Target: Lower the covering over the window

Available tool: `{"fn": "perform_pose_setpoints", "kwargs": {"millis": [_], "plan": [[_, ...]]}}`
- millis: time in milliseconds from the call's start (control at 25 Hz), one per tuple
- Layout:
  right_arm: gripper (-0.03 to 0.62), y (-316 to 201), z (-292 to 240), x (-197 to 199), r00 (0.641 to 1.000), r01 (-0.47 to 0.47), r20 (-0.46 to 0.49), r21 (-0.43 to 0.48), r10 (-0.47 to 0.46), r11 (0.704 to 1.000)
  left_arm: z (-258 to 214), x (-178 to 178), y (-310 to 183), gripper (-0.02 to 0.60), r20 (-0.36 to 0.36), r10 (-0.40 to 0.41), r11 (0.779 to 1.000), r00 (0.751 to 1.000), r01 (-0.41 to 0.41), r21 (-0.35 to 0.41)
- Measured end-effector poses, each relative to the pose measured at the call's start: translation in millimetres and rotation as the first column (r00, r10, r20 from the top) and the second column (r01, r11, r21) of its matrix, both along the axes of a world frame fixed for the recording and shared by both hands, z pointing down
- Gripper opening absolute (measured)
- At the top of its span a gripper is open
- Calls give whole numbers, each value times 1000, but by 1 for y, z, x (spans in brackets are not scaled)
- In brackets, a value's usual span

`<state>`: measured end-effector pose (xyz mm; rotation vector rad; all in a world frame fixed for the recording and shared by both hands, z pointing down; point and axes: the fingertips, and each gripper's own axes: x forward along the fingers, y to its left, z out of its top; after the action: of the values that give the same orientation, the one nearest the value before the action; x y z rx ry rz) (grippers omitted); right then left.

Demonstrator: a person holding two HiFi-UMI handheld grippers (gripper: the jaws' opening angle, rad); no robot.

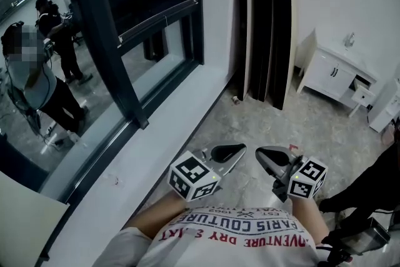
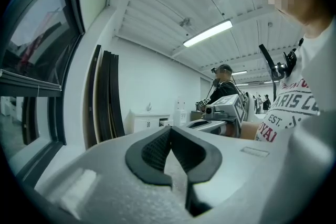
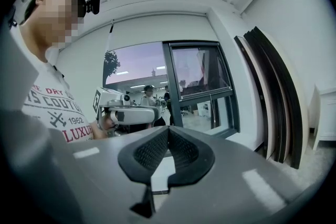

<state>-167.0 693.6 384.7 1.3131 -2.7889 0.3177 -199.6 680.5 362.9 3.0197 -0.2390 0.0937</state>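
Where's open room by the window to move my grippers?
The long white window sill, between the dark window frame and the grey marbled floor, looks mostly bare. Floor ahead, up to the white cabinet, is open. Tall dark panels crowd the corner.

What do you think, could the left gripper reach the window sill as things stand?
Probably yes: the left gripper, shut and empty, is near the white window sill, with nothing between them.

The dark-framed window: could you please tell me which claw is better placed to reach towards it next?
Probably the left claw: the dark-framed window lies on its side, while the right claw sits farther away. Both are shut and empty.
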Motion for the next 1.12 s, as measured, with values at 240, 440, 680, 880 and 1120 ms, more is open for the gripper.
{"fn": "perform_pose_setpoints", "kwargs": {"millis": [240,440,680,880,1120], "plan": [[6,-3,1,1,1000,11,7,-21,-11,1000,-2,4,-1,2,-8,10,1000,1000,-10,-3],[6,-9,-10,2,1000,18,1,-11,-18,1000,-8,6,-4,2,-20,13,1000,1000,-13,11],[6,-12,-5,2,1000,12,0,-15,-12,1000,-4,4,-6,2,-38,15,1000,999,-15,4],[6,-18,26,5,999,-4,39,-92,8,996,25,11,-15,2,-1,22,997,1000,-22,-69],[6,-55,32,33,995,-21,91,-101,31,995,37,27,-54,2,35,-5,995,999,8,-101]]}}
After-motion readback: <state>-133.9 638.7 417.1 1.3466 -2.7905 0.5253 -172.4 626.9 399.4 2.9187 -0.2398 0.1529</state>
